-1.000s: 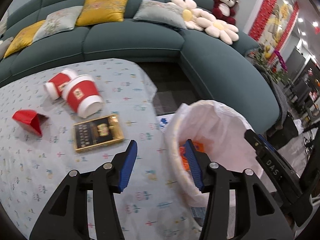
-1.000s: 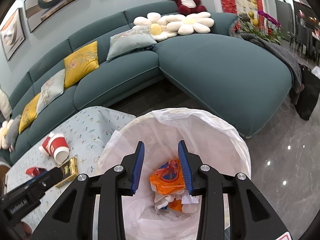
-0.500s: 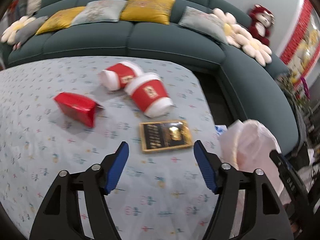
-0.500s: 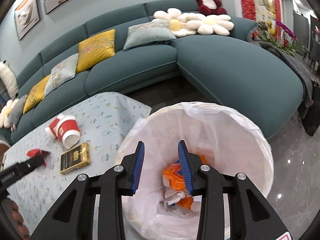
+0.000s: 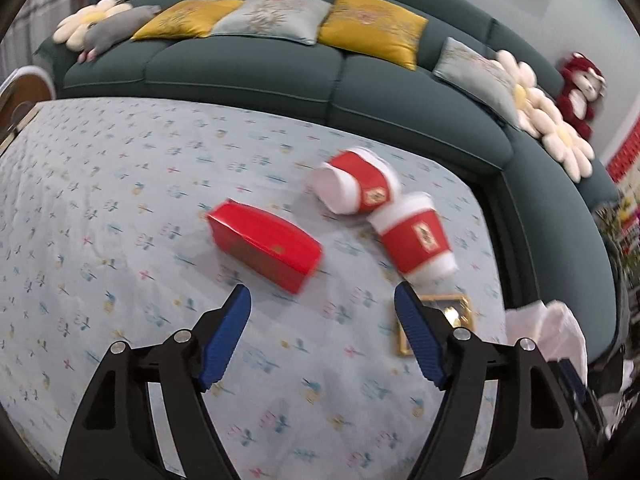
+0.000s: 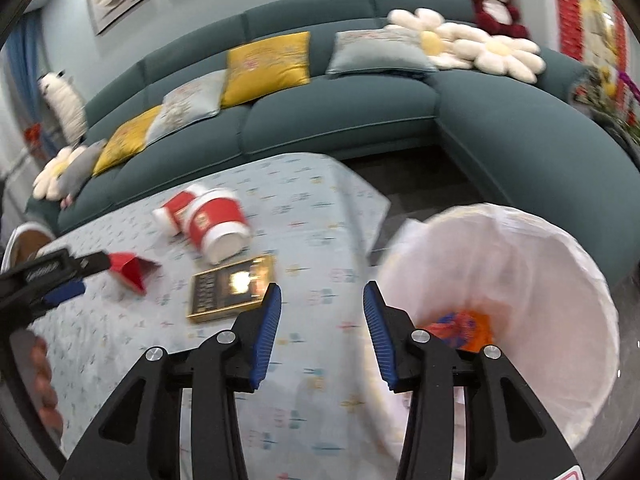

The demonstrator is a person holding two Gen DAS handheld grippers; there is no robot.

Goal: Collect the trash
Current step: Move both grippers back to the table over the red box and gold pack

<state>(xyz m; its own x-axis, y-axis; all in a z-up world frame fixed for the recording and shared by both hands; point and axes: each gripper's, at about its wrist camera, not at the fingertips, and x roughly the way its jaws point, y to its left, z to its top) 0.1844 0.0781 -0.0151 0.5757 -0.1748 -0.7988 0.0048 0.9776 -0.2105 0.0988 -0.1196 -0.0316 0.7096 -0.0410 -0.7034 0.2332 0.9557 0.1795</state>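
On the flower-print tablecloth (image 5: 120, 200) we had four pieces of trash: a red carton (image 5: 266, 246) lying on its side mid-table, two red-and-white paper cups (image 5: 356, 188) (image 5: 416, 238) tipped over just right of it and touching each other, and a black-and-gold flat box (image 6: 232, 290) near the table's right edge. In the left wrist view that box showed only partly, behind the right fingertip. Our left gripper (image 5: 322, 334) hung over the cloth just short of the carton, jaws wide and just been opening, nothing between them. Our right gripper (image 6: 320, 338) sat over the table edge between the flat box and the bin, jaws moderately apart and just been opening too, nothing held. The white-lined trash bin (image 6: 560, 264) stood on the floor just beside the table's right corner, with orange wrappers (image 6: 464, 330) at its bottom. Behind the table ran a teal sectional sofa (image 6: 360, 120) with yellow and grey cushions, daisy pillows and a red plush bear (image 6: 494, 0). Both views were motion-blurred.
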